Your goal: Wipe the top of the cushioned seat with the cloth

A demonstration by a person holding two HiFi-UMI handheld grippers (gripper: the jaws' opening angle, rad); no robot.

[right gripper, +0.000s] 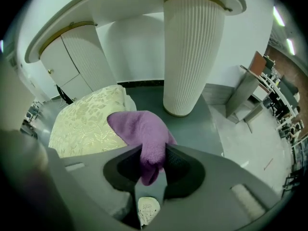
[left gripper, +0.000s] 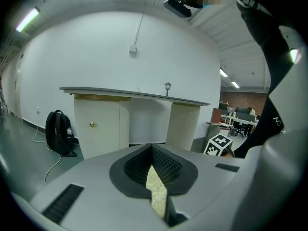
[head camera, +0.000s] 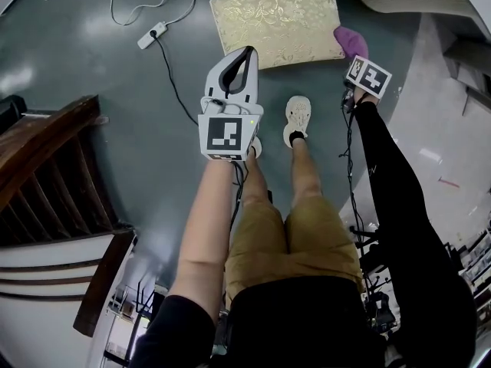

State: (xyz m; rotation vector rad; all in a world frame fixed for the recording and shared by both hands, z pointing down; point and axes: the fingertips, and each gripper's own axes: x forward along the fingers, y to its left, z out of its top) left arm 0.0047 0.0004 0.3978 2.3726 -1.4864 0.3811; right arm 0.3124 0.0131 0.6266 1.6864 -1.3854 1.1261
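Now, with cloth (right gripper: 139, 126) pinched in right gripper (right gripper: 153, 163) at the seat's (head camera: 276, 21) right edge, lower onto the top and sweep left in overlapping strokes, near to far, pressing lightly to keep the pinch. Keep left gripper (left gripper: 153, 153), fingers pressed together on nothing, clear on the near side.

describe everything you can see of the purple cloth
The cloth is purple, soft and fuzzy, like a knit or terry rag. It is bunched, not spread. One end is pinched between the right tongs, with a short tail hanging below the pads and the bigger lump bulging out in front. In the head view it sits at the right-hand corner of the cream patterned seat nearest the person. Whether it presses on the seat can't be told. Nothing else touches it.
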